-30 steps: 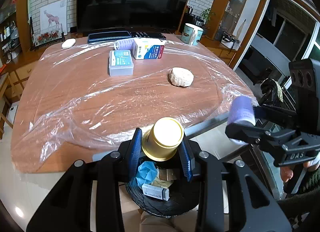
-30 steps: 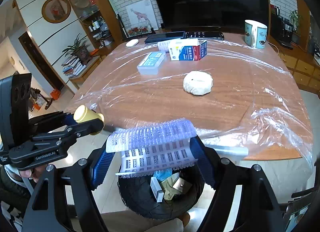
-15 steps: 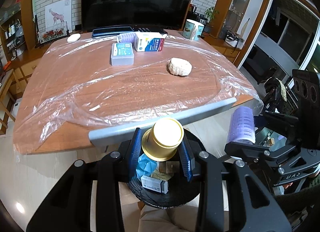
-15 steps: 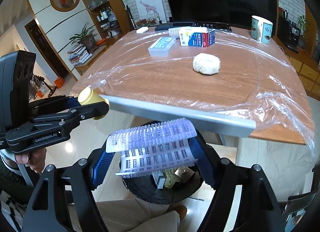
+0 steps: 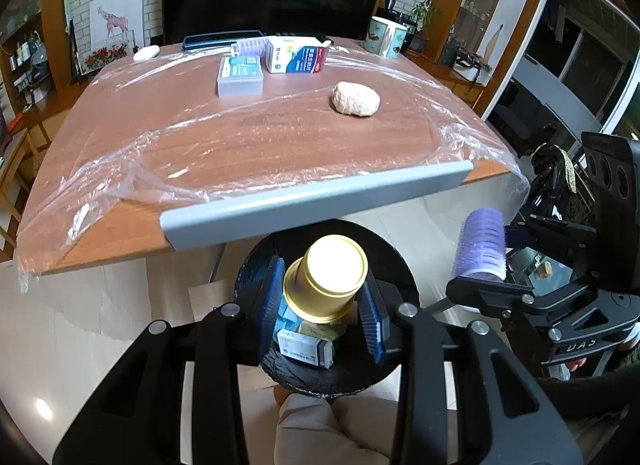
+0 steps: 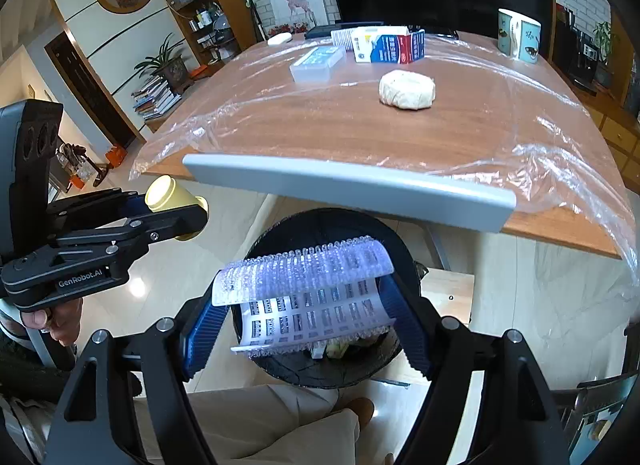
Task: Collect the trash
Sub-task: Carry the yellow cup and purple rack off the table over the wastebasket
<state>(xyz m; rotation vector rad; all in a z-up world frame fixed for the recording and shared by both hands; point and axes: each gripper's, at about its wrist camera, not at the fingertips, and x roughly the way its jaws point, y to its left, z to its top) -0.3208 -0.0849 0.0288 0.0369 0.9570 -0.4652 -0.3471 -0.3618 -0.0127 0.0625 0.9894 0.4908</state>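
My left gripper [image 5: 322, 297] is shut on a gold paper cup [image 5: 326, 277] and holds it over the black trash bin [image 5: 396, 265] on the floor below the table edge. My right gripper [image 6: 304, 305] is shut on a clear bumpy blister tray [image 6: 304, 289] and holds it over the same bin [image 6: 320, 225]. The bin holds a small white box [image 5: 306, 347], blue plastic and crumpled paper. In the left wrist view the tray [image 5: 482, 245] shows end-on at the right. In the right wrist view the cup [image 6: 168, 195] shows at the left.
The wooden table [image 5: 240, 145] under loose plastic film carries a crumpled paper ball [image 5: 355, 99], a clear box [image 5: 240, 75], a red-blue carton [image 5: 296, 59] and a mug [image 5: 386, 41]. A grey rail [image 5: 312, 201] runs along its near edge. My knee [image 5: 332, 425] is below.
Both grippers have drawn back from the table and lowered, each with its load. The bin, partly hidden under the table edge before, now lies in full view beneath them.
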